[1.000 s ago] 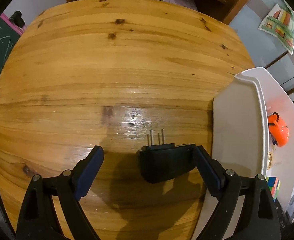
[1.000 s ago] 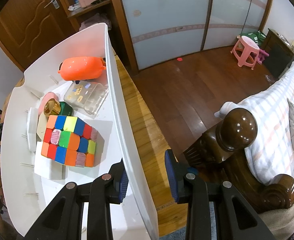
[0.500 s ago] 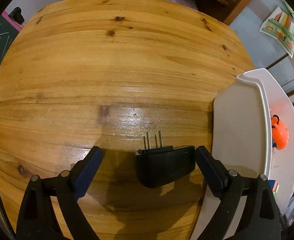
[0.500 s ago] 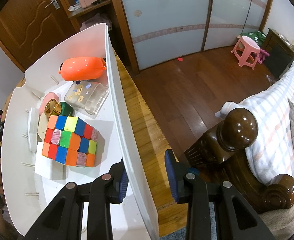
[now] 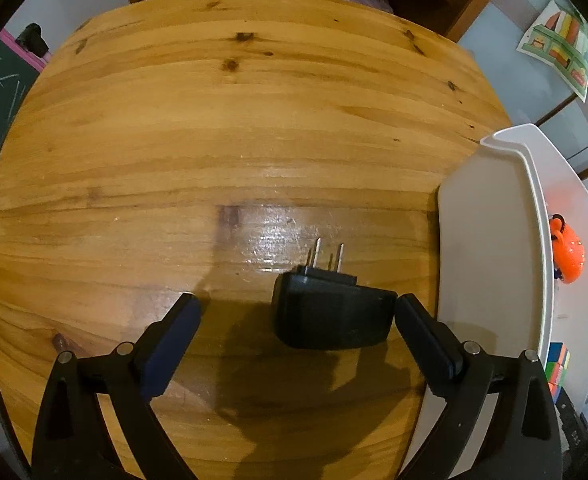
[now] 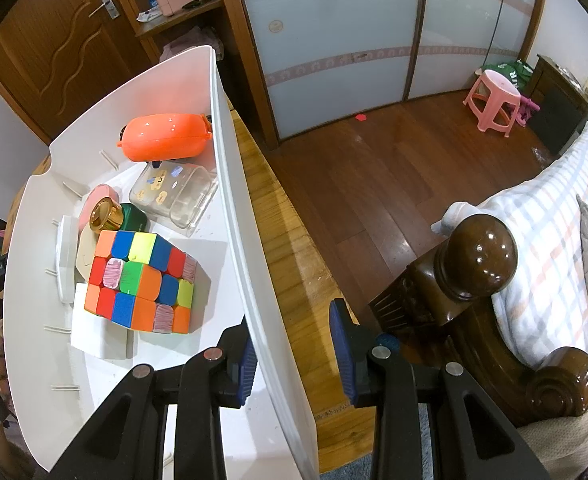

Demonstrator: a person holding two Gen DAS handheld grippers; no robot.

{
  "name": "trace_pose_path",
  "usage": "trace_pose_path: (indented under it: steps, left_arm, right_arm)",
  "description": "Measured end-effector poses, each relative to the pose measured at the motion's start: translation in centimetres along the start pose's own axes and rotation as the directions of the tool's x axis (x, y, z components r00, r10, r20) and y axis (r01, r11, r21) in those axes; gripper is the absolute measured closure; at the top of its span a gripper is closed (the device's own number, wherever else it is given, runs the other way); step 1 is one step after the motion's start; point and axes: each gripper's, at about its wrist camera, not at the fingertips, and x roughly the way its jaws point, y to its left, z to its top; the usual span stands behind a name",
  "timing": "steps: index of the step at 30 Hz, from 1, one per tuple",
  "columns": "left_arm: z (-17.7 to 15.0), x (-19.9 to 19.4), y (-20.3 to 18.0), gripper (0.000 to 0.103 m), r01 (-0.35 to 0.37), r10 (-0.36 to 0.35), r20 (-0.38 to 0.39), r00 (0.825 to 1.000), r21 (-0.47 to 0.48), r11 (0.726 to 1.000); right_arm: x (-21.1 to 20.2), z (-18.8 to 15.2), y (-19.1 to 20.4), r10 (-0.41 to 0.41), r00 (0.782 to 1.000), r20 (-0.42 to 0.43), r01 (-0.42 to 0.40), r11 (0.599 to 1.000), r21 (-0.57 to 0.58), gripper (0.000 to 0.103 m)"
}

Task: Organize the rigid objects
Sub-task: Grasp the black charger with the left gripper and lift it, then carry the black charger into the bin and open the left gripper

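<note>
Left tongs (image 5: 295, 314) sit low over the wooden desk (image 5: 230, 132), blue pads wide apart. Black plug adapter (image 5: 333, 316) lies flat on the desk between them, off-centre: its right end is at or just short of the right pad — contact cannot be confirmed — while the left pad stands well clear. Two metal prongs point away from the camera. Directly right of the adapter stands the outer wall of the white bin (image 5: 489, 248); over its rim a slice of the orange case (image 5: 569, 254) and a corner of the puzzle cube (image 5: 555, 364) show.

Right tongs (image 6: 294, 352) straddle the bin's near side wall (image 6: 250, 248), pads parted — left pad inside the bin against or just beside the wall, right pad outside above the desk edge with a visible gap to the wall. Not clamped.

Bin contents, near to far:
- flat white block (image 6: 98, 336) on the floor of the bin, carrying the puzzle cube (image 6: 142, 280), scrambled colours
- behind the cube, a green bottle with gold cap (image 6: 112, 214) lying beside a pink round item (image 6: 94, 200); a white slab (image 6: 65, 256) stands on edge at the left
- clear plastic box (image 6: 174, 194) with stickers, tilted
- orange case (image 6: 164, 142) at the far end, resting against the far wall and side wall

Beyond the desk: wood floor, dark bedpost (image 6: 479, 256), striped bedding, pink stool (image 6: 493, 102).
</note>
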Motion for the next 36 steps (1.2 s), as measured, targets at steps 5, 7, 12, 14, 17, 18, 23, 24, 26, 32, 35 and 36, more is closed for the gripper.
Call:
trace_pose_path:
  steps: [5,7,12,14,17,18,23,24,26,32,35,36]
  left_arm:
    - [-0.1,-0.1,-1.2,0.005,-0.049,0.047,0.026,0.999,0.058,0.997]
    - [-0.2,-0.3,-1.3,0.006,-0.051,0.049,0.033,0.998,0.066,0.997]
    - [0.0,-0.4,-0.9,0.006,-0.051,0.050,0.035,0.998,0.039,0.998]
    - [-0.1,0.0,-0.7,0.006,-0.049,0.048,0.021,0.999,0.026,0.998]
    - [-0.2,0.6,-0.6,0.006,-0.046,0.046,0.000,0.999,0.018,0.999]
    - [-0.3,0.6,-0.8,0.006,-0.053,0.052,0.010,0.999,0.024,0.998]
    - [-0.4,0.6,-0.7,0.008,-0.064,0.063,0.028,0.998,0.029,0.998]
    - [-0.5,0.4,-0.6,0.015,-0.073,0.071,0.040,0.997,0.030,0.997]
    - [-0.8,-0.1,-0.8,0.035,-0.104,0.102,0.064,0.993,0.039,0.994]
    - [-1.3,-0.4,-0.9,0.035,-0.145,0.142,0.059,0.988,0.058,0.988]
    - [-1.7,-1.3,-0.9,0.035,-0.153,0.147,0.076,0.986,0.072,0.986]
    - [-1.8,-1.6,-1.0,0.035,-0.158,0.152,0.084,0.985,0.078,0.984]
  right_arm:
    - [0.0,0.0,0.0,-0.001,1.000,0.000,0.001,1.000,-0.001,0.069]
    - [0.0,0.0,0.0,-0.001,1.000,0.000,0.001,1.000,-0.001,0.069]
    - [0.1,0.0,0.0,0.000,1.000,-0.002,0.000,1.000,0.002,0.069]
    - [0.1,0.0,0.0,-0.001,1.000,-0.002,0.001,1.000,0.002,0.069]
    - [0.0,0.0,0.0,-0.001,1.000,-0.002,0.001,1.000,0.003,0.069]
    - [0.0,0.0,0.0,-0.001,1.000,-0.002,0.001,1.000,0.003,0.069]
    - [0.0,0.0,0.0,-0.001,1.000,-0.002,0.001,1.000,0.002,0.069]
    - [0.0,0.0,0.0,0.000,1.000,-0.002,0.000,1.000,0.003,0.069]
    - [0.0,0.0,0.0,-0.001,1.000,-0.001,0.001,1.000,0.002,0.069]
    - [0.0,0.0,0.0,0.001,1.000,-0.001,-0.001,1.000,0.003,0.069]
    - [0.0,0.0,0.0,0.000,1.000,-0.003,0.000,1.000,0.002,0.069]
    - [0.1,0.0,0.0,0.001,1.000,-0.003,-0.001,1.000,0.002,0.069]
